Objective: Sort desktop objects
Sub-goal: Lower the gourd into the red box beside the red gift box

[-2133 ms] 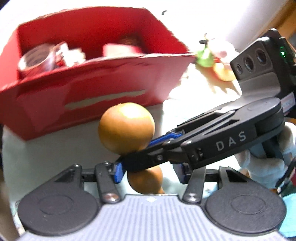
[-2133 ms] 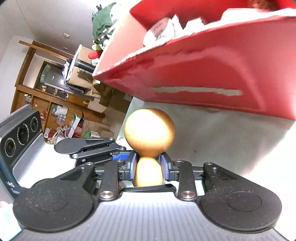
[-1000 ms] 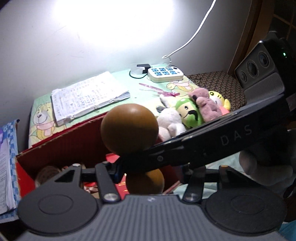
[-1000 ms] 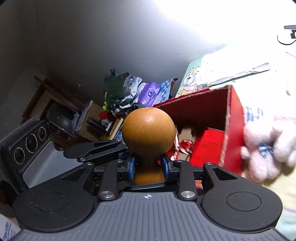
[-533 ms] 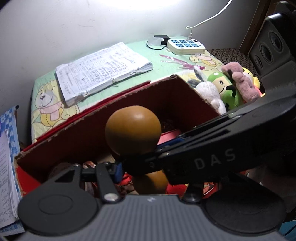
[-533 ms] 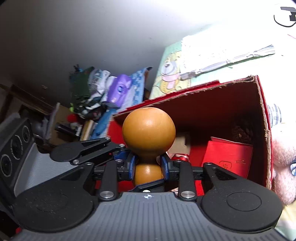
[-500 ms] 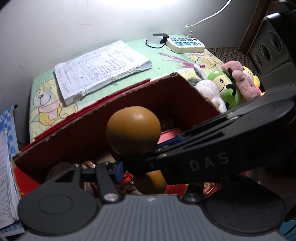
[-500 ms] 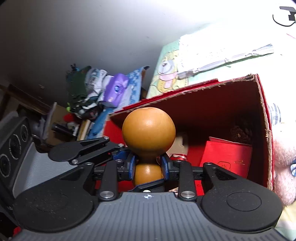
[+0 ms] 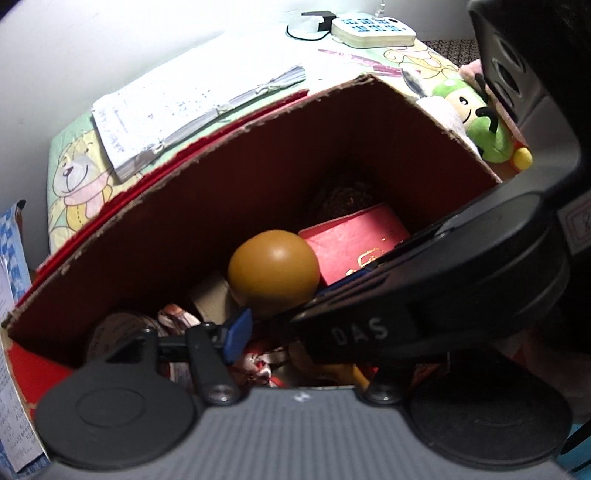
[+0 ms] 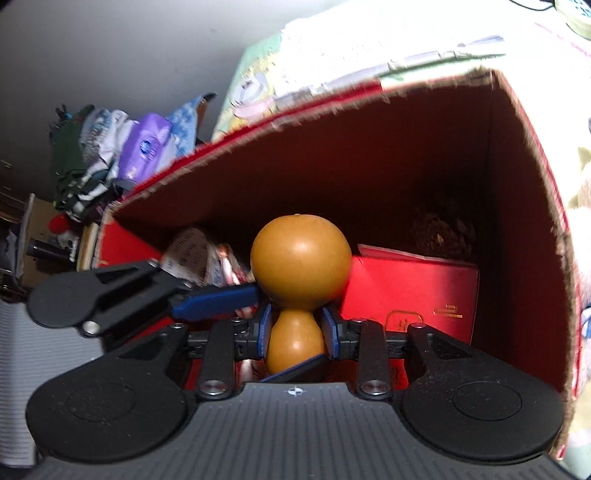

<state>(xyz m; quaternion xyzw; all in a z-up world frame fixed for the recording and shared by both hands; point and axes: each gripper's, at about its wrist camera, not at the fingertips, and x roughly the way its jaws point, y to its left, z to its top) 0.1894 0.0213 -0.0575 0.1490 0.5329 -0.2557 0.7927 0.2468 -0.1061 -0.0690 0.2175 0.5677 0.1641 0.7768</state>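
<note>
A brown wooden gourd (image 10: 301,266) hangs inside the open red cardboard box (image 10: 369,147), just above its contents. My right gripper (image 10: 295,332) grips the gourd's narrow lower bulb; both blue pads touch it while the jaws ease open. My left gripper (image 9: 295,332) comes in from the left. Its jaws are opening, and its blue left pad (image 9: 236,332) stands off the gourd (image 9: 273,273). Its other finger is hidden behind the right gripper's black body. In the right wrist view one left finger (image 10: 218,299) lies beside the gourd's waist.
The box (image 9: 221,147) holds a red booklet (image 9: 354,243), a dark pinecone-like lump (image 9: 343,195) and wrapped small items at the left. Behind the box lie a paper stack (image 9: 192,99) and a white power strip (image 9: 373,29). Plush toys (image 9: 476,114) sit at its right.
Both grippers sank with the gourd from above the box rim down into the box. The left gripper's pad has come away from the gourd's neck.
</note>
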